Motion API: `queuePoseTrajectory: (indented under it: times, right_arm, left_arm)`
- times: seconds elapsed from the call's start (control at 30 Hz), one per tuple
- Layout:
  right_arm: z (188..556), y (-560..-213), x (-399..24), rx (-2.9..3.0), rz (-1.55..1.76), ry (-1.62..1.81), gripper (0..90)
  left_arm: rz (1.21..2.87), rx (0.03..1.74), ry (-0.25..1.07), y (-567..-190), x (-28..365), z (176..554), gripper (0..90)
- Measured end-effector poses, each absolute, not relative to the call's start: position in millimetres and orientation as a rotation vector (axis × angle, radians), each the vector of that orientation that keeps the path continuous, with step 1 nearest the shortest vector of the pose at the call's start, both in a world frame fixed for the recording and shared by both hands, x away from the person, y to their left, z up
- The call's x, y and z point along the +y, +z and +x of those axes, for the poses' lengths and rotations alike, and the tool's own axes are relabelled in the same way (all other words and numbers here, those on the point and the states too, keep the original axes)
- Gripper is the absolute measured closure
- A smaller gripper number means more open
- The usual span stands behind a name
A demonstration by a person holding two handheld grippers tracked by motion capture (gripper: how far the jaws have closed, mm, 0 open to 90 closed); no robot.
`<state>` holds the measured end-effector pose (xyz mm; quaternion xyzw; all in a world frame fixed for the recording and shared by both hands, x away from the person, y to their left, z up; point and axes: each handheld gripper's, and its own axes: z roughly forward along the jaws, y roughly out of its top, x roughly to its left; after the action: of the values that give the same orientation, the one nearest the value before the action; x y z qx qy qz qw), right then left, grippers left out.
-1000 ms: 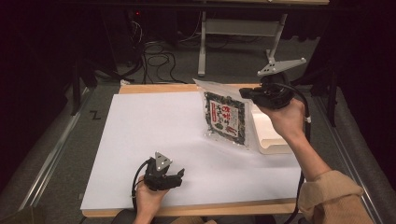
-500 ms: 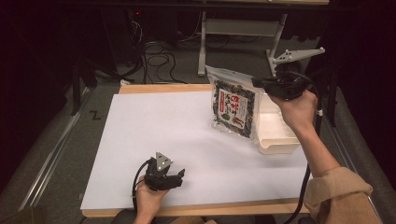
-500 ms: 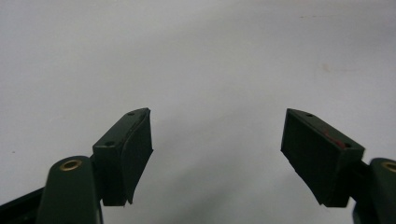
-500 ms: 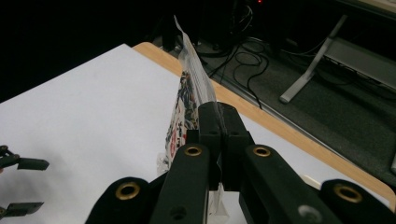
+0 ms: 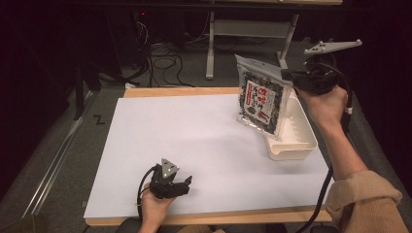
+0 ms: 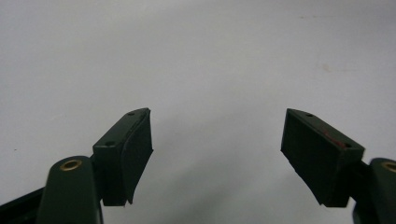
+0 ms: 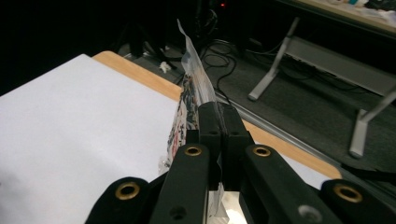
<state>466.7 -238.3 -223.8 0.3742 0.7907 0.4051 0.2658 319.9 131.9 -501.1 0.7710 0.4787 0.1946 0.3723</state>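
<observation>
hanging off the right gripper (image 5: 287,76), the snack packet (image 5: 261,99) was clear of the white sheet (image 5: 194,141) and over the near end of the white bin (image 5: 291,141), jaws clamped on its top edge. a second earlier it sat lower and further left, over the sheet. reads as carry nearly done, drop into the bin next. left gripper (image 5: 183,184) stayed parked, jaws apart and empty, at the front edge.
</observation>
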Motion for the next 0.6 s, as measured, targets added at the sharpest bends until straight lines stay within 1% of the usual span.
queuePoseTrajectory:
  times: [0.17,0.6]
  right_arm:
    - [469.3,-219.3,-252.8,2.086,1.036,1.068,90.0]
    - [471.7,-221.4,-287.2,1.998,1.096,1.041,90.0]
  left_arm:
    - [1.988,1.22,0.503,-501.7,130.6,320.2,25.4]
    - [1.982,1.232,0.493,-502.3,132.5,319.7,25.5]
